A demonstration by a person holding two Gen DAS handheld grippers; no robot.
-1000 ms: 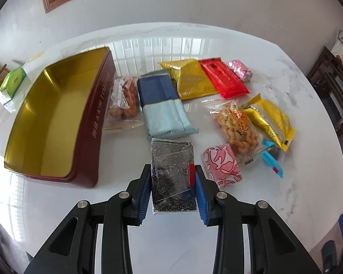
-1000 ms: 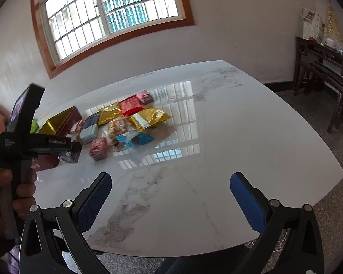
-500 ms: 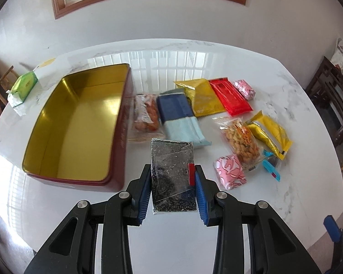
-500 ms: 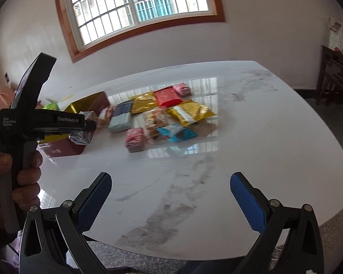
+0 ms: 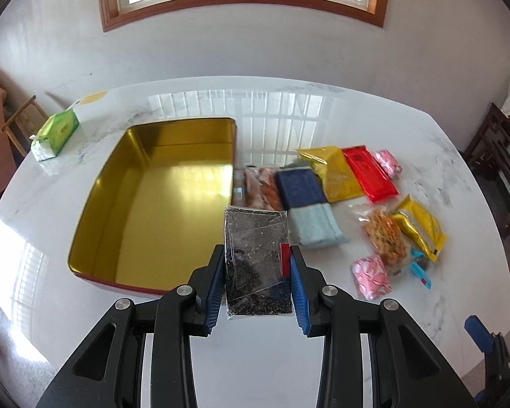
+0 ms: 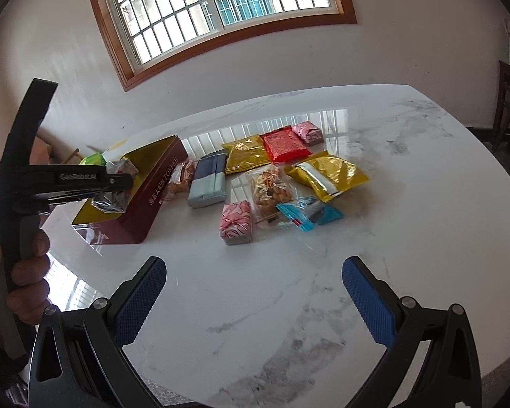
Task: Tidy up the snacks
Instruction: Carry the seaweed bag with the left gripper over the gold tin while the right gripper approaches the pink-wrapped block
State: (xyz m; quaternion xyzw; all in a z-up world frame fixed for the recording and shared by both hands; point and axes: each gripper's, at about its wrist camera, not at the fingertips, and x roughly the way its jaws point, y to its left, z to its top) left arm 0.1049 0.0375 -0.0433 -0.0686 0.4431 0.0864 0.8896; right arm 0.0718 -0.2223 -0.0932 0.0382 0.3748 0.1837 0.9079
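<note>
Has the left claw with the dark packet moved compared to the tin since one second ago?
Yes. The left claw, gripping the dark packet, moved left toward the tin, now at its right edge.

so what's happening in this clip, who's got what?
A person with a gripper in each hand is sorting snacks into a tin. The left gripper is clamped on a clear packet of dark bits, held in the air at the near right edge of the open gold-lined tin, which looks empty. The right gripper is open and empty above bare table. The other snacks, among them a red packet and a pink one, lie right of the tin.
</note>
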